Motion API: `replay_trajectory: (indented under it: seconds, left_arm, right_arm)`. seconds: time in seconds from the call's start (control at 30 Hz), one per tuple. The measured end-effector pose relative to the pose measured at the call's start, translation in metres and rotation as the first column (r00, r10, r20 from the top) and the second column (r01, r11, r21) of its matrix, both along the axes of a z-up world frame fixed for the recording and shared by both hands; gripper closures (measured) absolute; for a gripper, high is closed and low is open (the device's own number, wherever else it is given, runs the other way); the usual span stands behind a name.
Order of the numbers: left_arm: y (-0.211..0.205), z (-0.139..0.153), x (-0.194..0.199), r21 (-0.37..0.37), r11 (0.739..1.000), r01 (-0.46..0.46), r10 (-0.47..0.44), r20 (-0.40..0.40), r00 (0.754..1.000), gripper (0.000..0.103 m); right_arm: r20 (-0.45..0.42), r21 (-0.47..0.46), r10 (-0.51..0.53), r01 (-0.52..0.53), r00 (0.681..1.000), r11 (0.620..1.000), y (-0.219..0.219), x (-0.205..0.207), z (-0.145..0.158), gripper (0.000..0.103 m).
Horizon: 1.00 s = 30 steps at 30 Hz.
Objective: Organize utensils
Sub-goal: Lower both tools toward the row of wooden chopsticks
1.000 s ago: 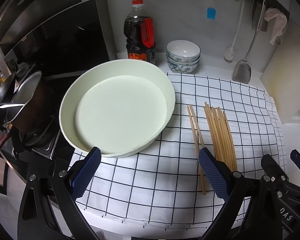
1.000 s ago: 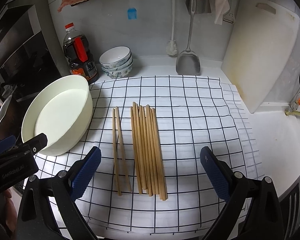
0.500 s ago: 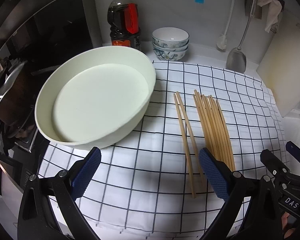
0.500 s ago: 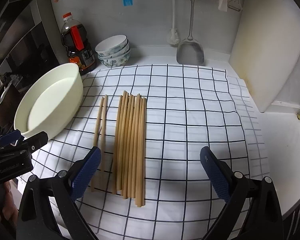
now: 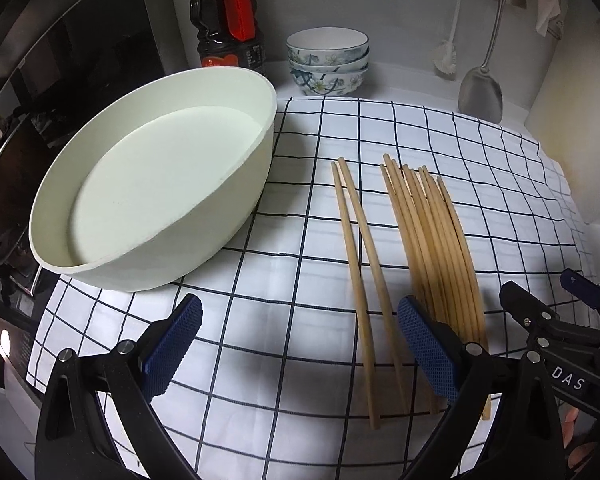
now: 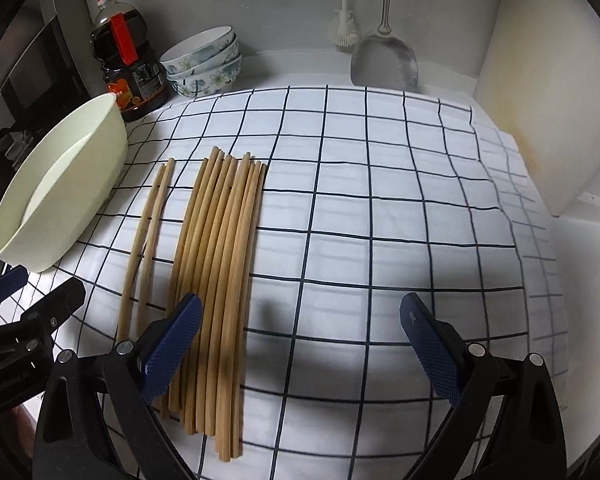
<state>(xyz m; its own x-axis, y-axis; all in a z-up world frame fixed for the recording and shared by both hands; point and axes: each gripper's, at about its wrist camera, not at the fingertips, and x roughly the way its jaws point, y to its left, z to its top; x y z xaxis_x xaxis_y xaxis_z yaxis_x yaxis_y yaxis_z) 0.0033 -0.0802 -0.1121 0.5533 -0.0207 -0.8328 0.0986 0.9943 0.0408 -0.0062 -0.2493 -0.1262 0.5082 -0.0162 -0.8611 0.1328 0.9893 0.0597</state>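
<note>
Several wooden chopsticks lie side by side in a bundle (image 5: 436, 236) (image 6: 220, 264) on a white checked cloth (image 5: 292, 264) (image 6: 380, 208). A separate pair of chopsticks (image 5: 364, 256) (image 6: 146, 240) lies just left of the bundle. A large cream oval basin (image 5: 156, 200) (image 6: 56, 196) stands empty at the cloth's left. My left gripper (image 5: 300, 346) is open and empty above the cloth, its right pad near the pair's near ends. My right gripper (image 6: 300, 346) is open and empty, its left pad over the bundle's near ends.
A dark sauce bottle (image 5: 230, 28) (image 6: 126, 72) and stacked floral bowls (image 5: 327, 60) (image 6: 202, 62) stand at the back. A metal spatula (image 5: 482, 92) (image 6: 384, 60) and a brush hang on the wall. A cutting board (image 6: 548, 92) leans at right. A stove (image 5: 4, 184) is left.
Both grippers have moved forward and down toward the cloth; the chopsticks and basin now appear larger and closer. Both grippers stay open. Nothing on the cloth has moved.
</note>
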Motion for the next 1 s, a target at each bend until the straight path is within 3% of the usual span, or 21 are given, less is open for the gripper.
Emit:
replay_trajectory:
  seconds: [0.43,1.0]
  left_arm:
    - [-0.003,-0.023,0.015,0.026,0.999,-0.033,0.034,-0.037,0.999,0.007]
    - [-0.002,-0.039,0.024,0.034,0.998,-0.051,0.053,-0.076,0.996,0.007]
  right_arm:
    - [-0.035,-0.062,-0.001,-0.002,0.999,0.998,0.003,0.017,-0.025,0.008]
    - [-0.023,-0.093,-0.017,0.015,1.000,0.996,-0.013,0.007,-0.028,0.008]
